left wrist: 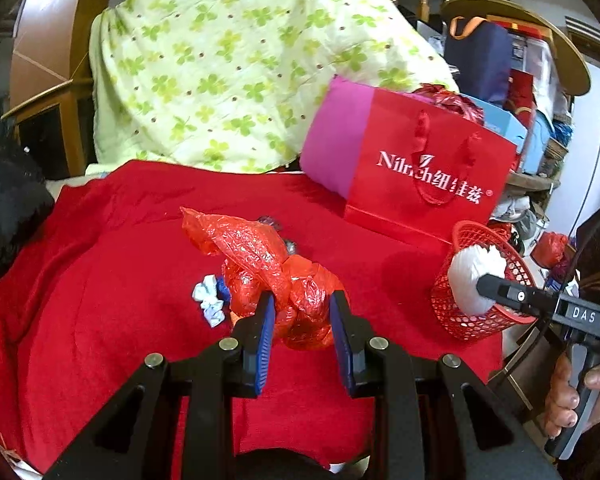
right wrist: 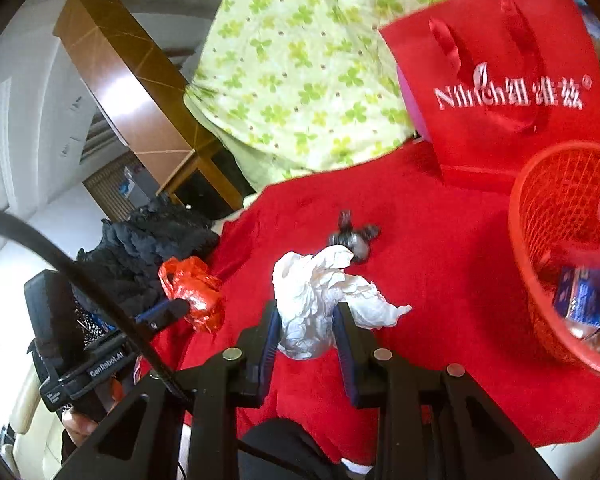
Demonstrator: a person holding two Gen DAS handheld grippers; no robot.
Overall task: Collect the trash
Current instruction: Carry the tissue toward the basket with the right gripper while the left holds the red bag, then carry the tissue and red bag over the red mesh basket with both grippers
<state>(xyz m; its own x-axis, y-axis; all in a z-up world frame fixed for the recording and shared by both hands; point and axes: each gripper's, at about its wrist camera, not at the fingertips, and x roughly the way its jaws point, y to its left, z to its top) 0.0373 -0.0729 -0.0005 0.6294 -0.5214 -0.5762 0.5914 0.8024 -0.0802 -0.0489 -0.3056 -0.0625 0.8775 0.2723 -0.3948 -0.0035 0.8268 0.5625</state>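
My left gripper is shut on a crumpled red plastic bag, held a little above the red cloth. My right gripper is shut on a wad of white tissue. In the left wrist view that tissue hangs in front of the red mesh basket. In the right wrist view the basket stands at the right with a blue packet inside. A dark foil wrapper and a white-and-blue paper scrap lie on the cloth.
A red gift bag stands behind the basket against a clover-print blanket. A black garment lies at the cloth's left edge. Stacked bags and boxes crowd the far right. A person's hand grips the right tool's handle.
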